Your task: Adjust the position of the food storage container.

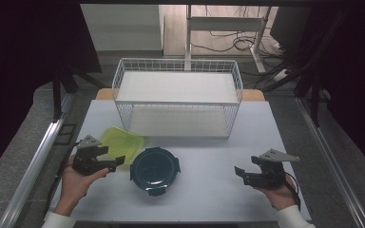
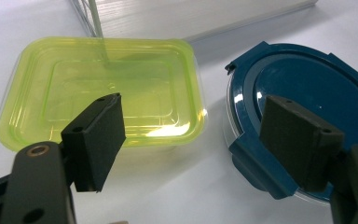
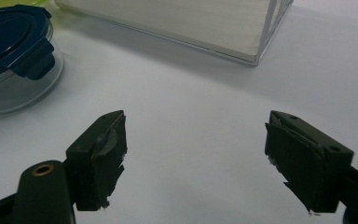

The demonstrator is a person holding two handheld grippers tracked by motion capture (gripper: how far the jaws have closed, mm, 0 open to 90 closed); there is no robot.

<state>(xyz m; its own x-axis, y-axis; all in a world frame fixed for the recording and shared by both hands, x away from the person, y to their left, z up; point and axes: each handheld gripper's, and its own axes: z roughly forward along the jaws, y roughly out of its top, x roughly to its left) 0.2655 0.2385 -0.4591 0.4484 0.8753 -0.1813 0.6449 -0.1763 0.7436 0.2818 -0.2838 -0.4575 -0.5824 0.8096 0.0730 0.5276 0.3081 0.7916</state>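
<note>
Jaws on both grippers stand wide apart with nothing between them. My left gripper (image 1: 105, 159) sits near the table's (image 1: 209, 190) left edge, facing the yellow-green container (image 2: 103, 91) and the round blue-lidded container (image 2: 307, 102), which lie close side by side, left of centre toward the near edge; the gap between them falls between my left jaws. My right gripper (image 1: 247, 175) hovers near the right edge over bare tabletop, well apart from both containers.

White wire rack (image 1: 177, 97) stands along the far edge, both shelves bare as far as I see.

Progress, my judgement: nothing is gripped or lifted yet. Both containers rest on the table and the blue lid looks clipped on. The work seems to be at its start, with the left gripper nearest the yellow-green container. If the containers are meant for the rack, all of it is left: approach, grip, carry, set down.
</note>
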